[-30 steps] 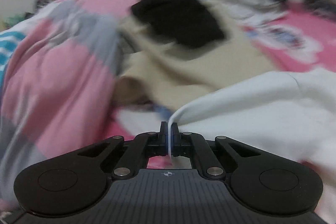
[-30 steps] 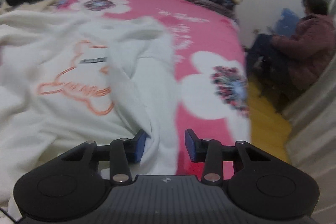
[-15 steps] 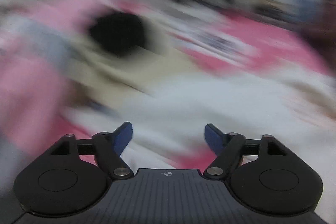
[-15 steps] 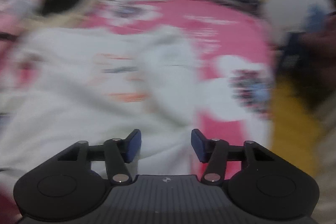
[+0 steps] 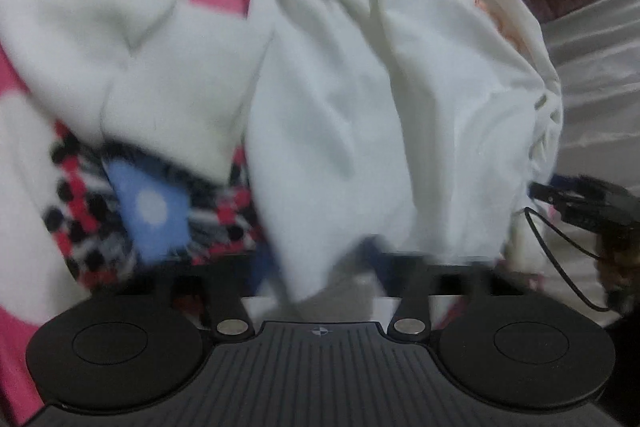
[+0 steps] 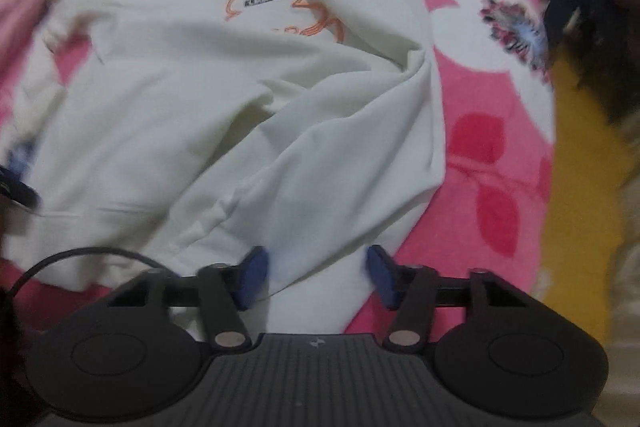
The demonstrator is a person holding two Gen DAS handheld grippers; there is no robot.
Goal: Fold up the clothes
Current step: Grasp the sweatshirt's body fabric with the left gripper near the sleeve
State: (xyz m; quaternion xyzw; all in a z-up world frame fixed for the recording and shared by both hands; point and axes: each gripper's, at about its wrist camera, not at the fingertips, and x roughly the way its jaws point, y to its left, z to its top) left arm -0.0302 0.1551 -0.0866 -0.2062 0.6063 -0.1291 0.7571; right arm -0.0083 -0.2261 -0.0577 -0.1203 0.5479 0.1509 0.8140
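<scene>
A pink flowered bed (image 6: 492, 163) carries a white sweatshirt (image 6: 192, 99), spread out and rumpled. The right hand-held gripper (image 6: 314, 275) is closing, its blue pads either side of the hem, not yet pressing. The left hand-held gripper (image 5: 320, 279), blurred under the cloth, is shut; whether it pinches cloth is unclear.

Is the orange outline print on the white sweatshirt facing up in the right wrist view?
Yes, the orange print shows on the white sweatshirt.

Home bedroom — bed under pink floral blanket (image 6: 496, 75), clothes strewn about.
</scene>
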